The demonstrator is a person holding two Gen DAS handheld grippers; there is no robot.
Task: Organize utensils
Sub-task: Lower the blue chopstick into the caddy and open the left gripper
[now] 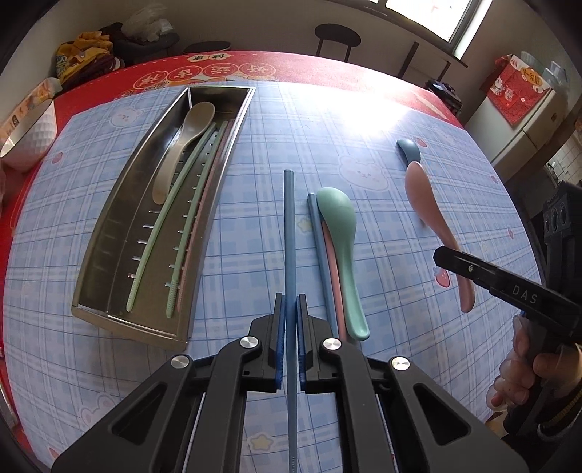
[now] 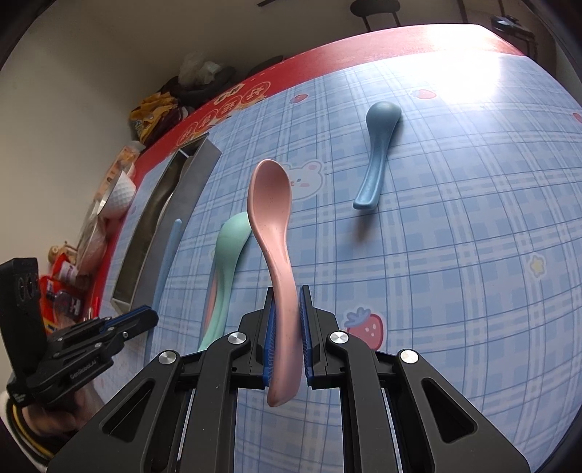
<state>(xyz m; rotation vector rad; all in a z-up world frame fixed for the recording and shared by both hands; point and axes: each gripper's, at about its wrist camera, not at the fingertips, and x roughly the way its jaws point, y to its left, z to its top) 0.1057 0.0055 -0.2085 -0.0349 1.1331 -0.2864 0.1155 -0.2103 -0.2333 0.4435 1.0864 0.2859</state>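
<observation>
Left wrist | left claw (image 1: 290, 313) grips blue chopstick (image 1: 289, 233) | right claw (image 2: 287, 313) grips pink spoon (image 2: 271, 218)

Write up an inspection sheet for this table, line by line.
Surface: table under blue plaid cloth, red border.
Job's things: steel tray holds beige spoon, green chopsticks; green spoon and blue spoon lie on the cloth.
Clutter: white bowl, clothes pile.
Grippers: left gripper shut on blue chopstick; right gripper shut on pink spoon.
Cables: nothing seen.
Surroundings: stool, window.
</observation>
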